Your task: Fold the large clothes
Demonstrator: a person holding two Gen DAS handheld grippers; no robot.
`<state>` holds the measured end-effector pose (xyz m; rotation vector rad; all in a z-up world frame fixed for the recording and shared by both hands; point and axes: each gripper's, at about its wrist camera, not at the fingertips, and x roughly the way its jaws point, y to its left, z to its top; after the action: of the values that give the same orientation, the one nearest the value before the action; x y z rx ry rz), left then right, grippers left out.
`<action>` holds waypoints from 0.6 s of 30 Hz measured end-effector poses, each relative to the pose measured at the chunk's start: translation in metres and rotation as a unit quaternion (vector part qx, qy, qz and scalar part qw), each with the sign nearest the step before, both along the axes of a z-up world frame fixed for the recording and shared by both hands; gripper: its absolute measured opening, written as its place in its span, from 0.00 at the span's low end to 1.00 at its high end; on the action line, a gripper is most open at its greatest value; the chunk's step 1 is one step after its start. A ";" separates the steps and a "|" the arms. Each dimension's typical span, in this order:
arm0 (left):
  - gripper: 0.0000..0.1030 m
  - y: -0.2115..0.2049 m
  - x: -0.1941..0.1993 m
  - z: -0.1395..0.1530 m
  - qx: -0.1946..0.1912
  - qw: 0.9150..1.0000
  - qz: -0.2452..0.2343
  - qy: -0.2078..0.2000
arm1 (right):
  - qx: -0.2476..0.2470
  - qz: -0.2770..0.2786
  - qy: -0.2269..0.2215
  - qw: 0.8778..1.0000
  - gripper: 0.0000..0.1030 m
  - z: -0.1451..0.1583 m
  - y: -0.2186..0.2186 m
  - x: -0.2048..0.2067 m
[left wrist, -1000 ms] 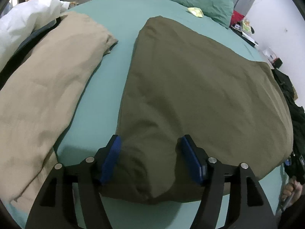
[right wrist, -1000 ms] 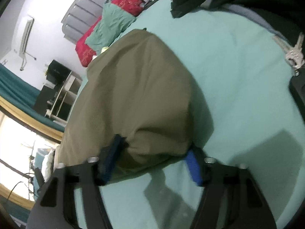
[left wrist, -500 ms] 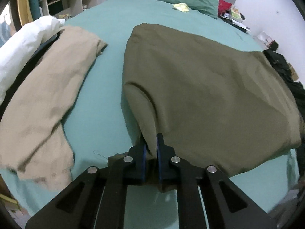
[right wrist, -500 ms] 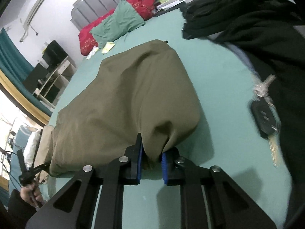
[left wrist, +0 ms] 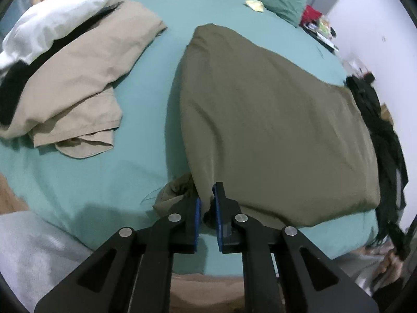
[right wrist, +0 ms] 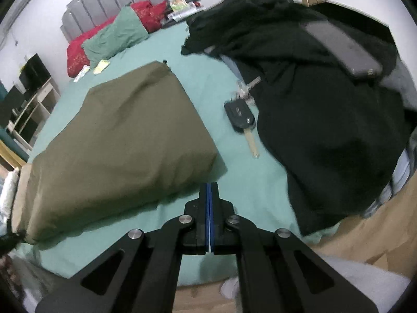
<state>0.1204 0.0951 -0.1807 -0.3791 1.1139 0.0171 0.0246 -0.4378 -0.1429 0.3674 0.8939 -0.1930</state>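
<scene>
A large olive-green garment (left wrist: 273, 120) lies folded flat on the teal bed (left wrist: 104, 177); it also shows in the right wrist view (right wrist: 125, 135). My left gripper (left wrist: 207, 195) is shut on the garment's near left corner, with a loose flap bunched to its left. My right gripper (right wrist: 209, 186) is shut with its pads together and holds nothing; it sits just off the garment's near right corner, above the sheet.
A beige garment (left wrist: 78, 78) and white bedding (left wrist: 57, 18) lie left. A black clothes pile (right wrist: 325, 109) with a grey case (right wrist: 341, 49) lies right, and a car key (right wrist: 241, 116) beside it. Pillows (right wrist: 114, 36) sit at the headboard. The bed edge is close.
My right gripper has lost the garment's corner and pulled back, now shut on nothing. My left gripper has stayed shut on its corner and drawn it back towards the bed edge.
</scene>
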 end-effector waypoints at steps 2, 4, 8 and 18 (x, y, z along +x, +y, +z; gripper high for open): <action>0.12 0.001 -0.004 0.015 0.009 1.000 0.012 -0.020 | -0.008 0.020 -0.024 0.999 0.01 0.008 0.008 0.004; 0.12 0.000 -0.006 0.032 0.037 0.998 0.026 -0.044 | -0.019 0.046 -0.051 0.997 0.01 0.017 0.020 0.011; 0.14 -0.014 0.002 0.067 0.051 0.993 0.014 -0.107 | -0.055 0.100 -0.083 0.990 0.01 0.032 0.054 0.033; 0.23 -0.145 0.081 0.049 -0.011 0.985 -0.130 -0.113 | -0.051 0.236 -0.099 0.965 0.52 0.020 0.147 0.130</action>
<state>0.2016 -0.0503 -0.1318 -0.2457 0.9324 -0.2628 0.1544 -0.2910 -0.1230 0.0679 0.7463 0.2338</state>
